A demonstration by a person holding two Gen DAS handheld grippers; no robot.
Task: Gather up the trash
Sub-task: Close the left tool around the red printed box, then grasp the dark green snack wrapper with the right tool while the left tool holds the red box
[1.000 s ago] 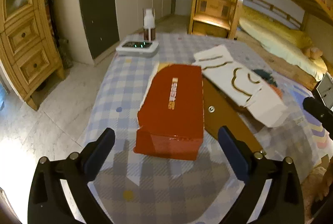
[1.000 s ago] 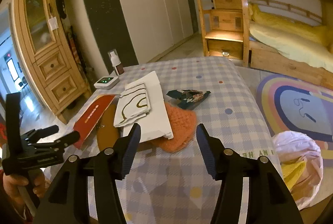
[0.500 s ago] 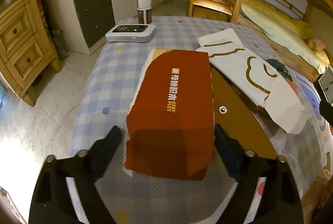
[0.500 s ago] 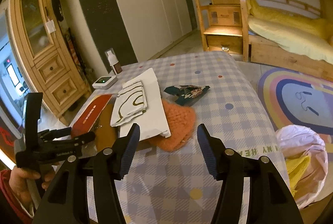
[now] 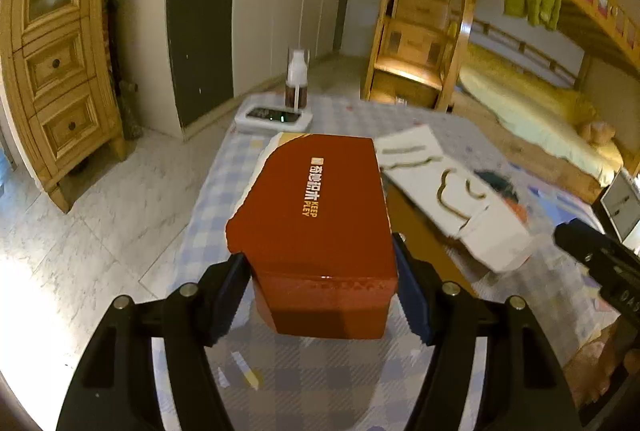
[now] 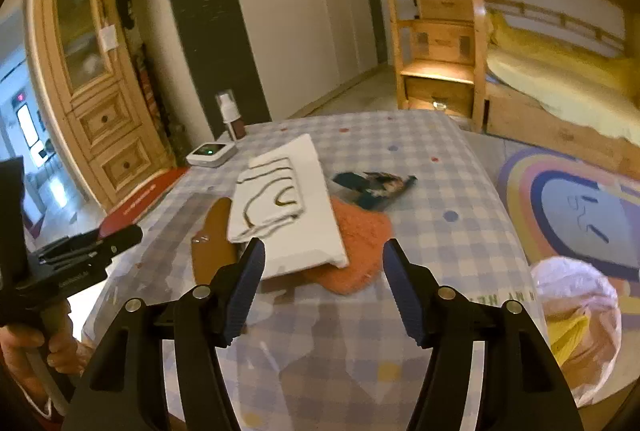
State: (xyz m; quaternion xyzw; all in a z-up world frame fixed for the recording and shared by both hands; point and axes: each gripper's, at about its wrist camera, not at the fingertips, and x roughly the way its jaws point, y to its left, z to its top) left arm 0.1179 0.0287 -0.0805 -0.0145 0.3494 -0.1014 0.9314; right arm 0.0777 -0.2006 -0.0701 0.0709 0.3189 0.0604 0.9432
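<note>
Left gripper (image 5: 322,287): jaws just closing, clamped on red box's (image 5: 316,227) near end, table's (image 6: 400,331) left edge.
Right gripper (image 6: 324,283): apart, empty.

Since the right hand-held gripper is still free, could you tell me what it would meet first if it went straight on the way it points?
Probably the white paper bag lying over the orange cloth; the right hand-held gripper is open and aimed at the bag's near edge, though depth is unclear.

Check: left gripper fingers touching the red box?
Touching. Left wrist view: both fingers of the left gripper press the red box's sides, no gap.
</note>
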